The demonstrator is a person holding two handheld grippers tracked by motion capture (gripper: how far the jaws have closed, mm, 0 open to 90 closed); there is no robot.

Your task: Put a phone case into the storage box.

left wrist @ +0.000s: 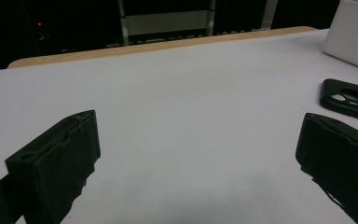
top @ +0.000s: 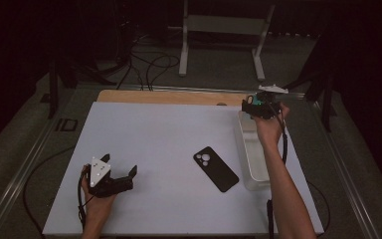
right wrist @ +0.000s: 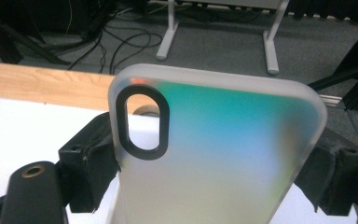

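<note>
Gripping one frosted phone case (right wrist: pixel 223 154) by its two long edges, the right tool (top: pixel 258 105) held it in the air above the far end of the single clear bin (top: pixel 251 149) at the right side of the tabletop (top: pixel 154 134). The left tool (top: pixel 121 174) rested near the front left with its jaws wide apart and holding nothing. One black phone case (top: pixel 216 169) lay flat between the two tools, just left of the bin, making two cases in all.

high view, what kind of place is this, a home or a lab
Most likely a lab or recording studio: a white table set up as a work surface, loose cables on the grey floor, and a metal stand in dark surroundings.
</note>
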